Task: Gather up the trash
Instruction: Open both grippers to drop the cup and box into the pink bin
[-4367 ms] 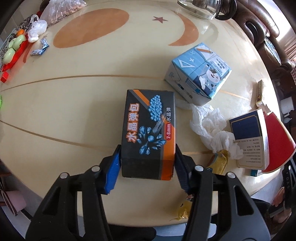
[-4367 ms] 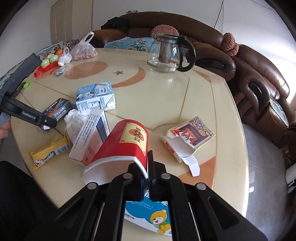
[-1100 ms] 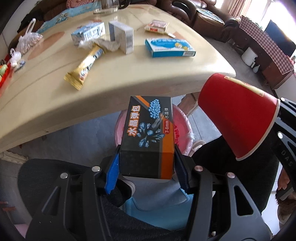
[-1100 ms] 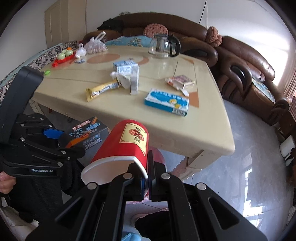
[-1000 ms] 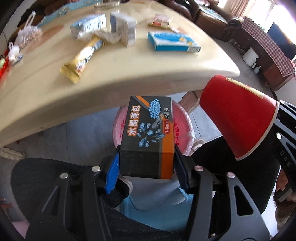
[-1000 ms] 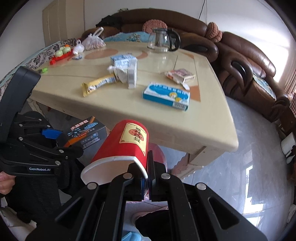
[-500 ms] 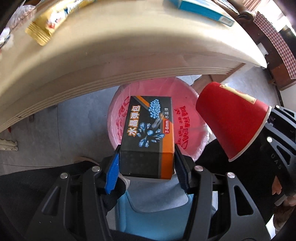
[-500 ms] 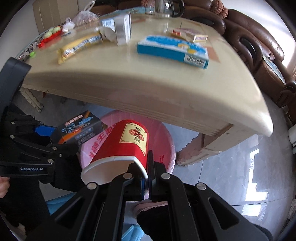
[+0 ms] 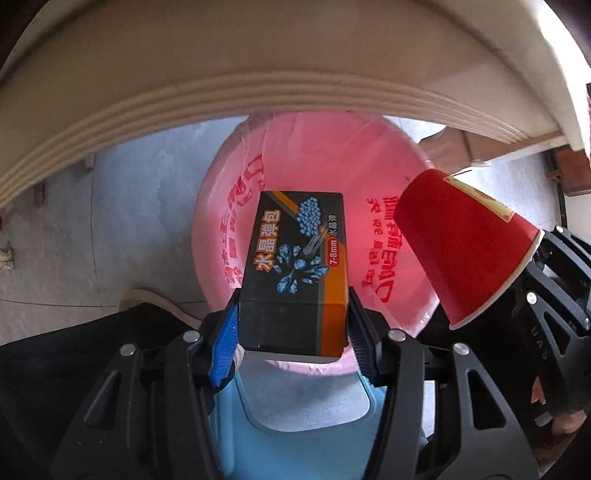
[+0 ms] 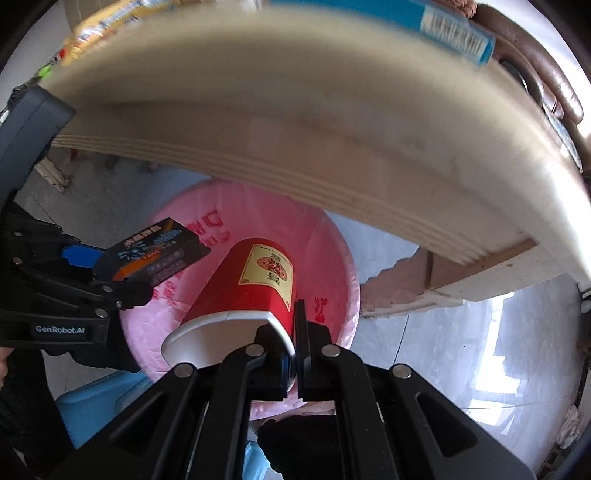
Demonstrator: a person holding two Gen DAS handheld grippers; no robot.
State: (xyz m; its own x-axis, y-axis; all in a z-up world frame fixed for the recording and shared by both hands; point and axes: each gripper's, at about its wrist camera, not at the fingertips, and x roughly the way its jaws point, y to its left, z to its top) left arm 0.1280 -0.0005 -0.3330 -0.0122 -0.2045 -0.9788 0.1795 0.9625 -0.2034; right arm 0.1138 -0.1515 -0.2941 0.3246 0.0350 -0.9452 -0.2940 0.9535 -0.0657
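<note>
My left gripper (image 9: 293,325) is shut on a black and orange box (image 9: 295,266) and holds it over the open mouth of a bin lined with a pink bag (image 9: 314,155). My right gripper (image 10: 293,332) is shut on the rim of a red paper cup (image 10: 247,284), held over the same pink-lined bin (image 10: 325,240). The cup (image 9: 461,251) shows at the right of the left wrist view, over the bin's right rim. The box (image 10: 159,251) and the left gripper (image 10: 122,280) show at the left of the right wrist view.
The cream table edge (image 9: 221,85) overhangs the far side of the bin, also in the right wrist view (image 10: 332,147). A blue box (image 10: 443,26) and a yellow wrapper (image 10: 107,22) lie on the tabletop. A blue stool (image 9: 306,424) is below me. Grey tile floor (image 10: 461,339) surrounds the bin.
Both grippers have dropped below the table edge and moved closer over the pink-lined bin, still holding the box and the cup. The tabletop has passed out of the left wrist view.
</note>
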